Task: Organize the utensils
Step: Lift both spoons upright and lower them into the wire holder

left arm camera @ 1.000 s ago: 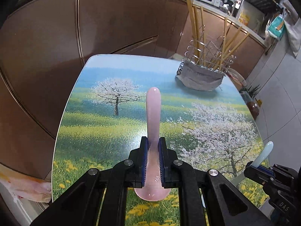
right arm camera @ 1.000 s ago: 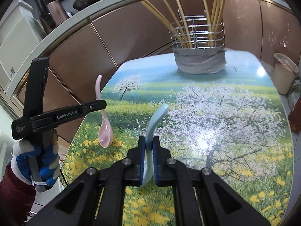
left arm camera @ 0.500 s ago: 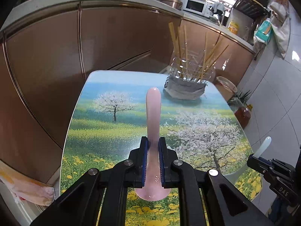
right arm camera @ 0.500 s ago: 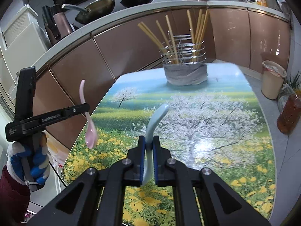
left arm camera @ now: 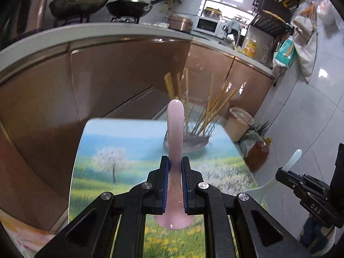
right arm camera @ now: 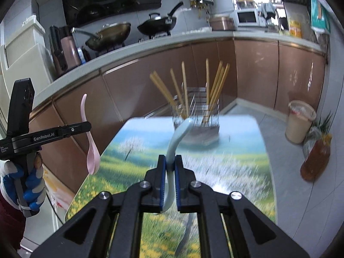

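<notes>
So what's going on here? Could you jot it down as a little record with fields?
left gripper: shut on pink spoon, handle pointing away
right gripper: shut on pale blue spoon
holder: wire utensil rack with chopsticks, at table's far end
table: printed meadow-and-blossom top
spoons in rack: none visible
backdrop: woks on the stove, microwave on the counter
</notes>
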Motion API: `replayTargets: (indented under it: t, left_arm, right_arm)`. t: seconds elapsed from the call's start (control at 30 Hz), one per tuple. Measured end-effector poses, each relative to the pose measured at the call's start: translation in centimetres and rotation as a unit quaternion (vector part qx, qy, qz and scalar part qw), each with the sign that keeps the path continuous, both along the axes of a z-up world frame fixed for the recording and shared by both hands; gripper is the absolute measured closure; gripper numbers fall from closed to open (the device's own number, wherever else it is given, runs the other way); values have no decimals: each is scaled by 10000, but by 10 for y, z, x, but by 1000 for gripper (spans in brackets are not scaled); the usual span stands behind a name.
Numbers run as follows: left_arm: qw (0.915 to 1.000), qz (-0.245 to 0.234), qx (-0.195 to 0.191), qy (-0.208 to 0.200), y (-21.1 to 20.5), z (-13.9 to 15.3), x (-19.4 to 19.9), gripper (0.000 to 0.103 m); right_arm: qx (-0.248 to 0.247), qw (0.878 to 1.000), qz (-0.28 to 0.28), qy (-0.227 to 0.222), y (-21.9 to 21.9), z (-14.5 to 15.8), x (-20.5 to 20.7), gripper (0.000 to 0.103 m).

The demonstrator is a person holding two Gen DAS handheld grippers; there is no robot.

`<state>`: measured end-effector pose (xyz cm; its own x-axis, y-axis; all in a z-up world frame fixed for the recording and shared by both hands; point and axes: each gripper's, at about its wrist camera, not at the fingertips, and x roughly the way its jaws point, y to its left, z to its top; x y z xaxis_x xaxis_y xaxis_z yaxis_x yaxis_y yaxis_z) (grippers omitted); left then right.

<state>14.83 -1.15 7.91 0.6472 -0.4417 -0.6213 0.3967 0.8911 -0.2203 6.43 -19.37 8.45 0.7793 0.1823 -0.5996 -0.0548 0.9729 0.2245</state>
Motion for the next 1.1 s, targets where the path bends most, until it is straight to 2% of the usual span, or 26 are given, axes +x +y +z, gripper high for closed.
replayTargets:
  t: [0.27,0.47,0.77,0.93,1.1]
  left_arm:
    - [9990,-207,-243,-300,-41,31,49,92]
    - [9980,-188,-302,-529,-73,39,91,92]
    - [9961,-129,-336,-806,-118,22,151,92]
    - [9958,-19,-406,-817,-129,-5,179,92]
    - [9956,12,-311,-879,-134,-28,187,92]
  right_arm:
    - [-219,9988,-74,-422,-25,40,57,96]
    - [-336,9978,-86,-569,-37,47,100,96]
    - [-536,9965,-181,-612,-54,31,170,96]
    - [-796,9949,-172,-589,-55,15,200,96]
    - [-970,9941,-122,-477,-53,-10,216,96]
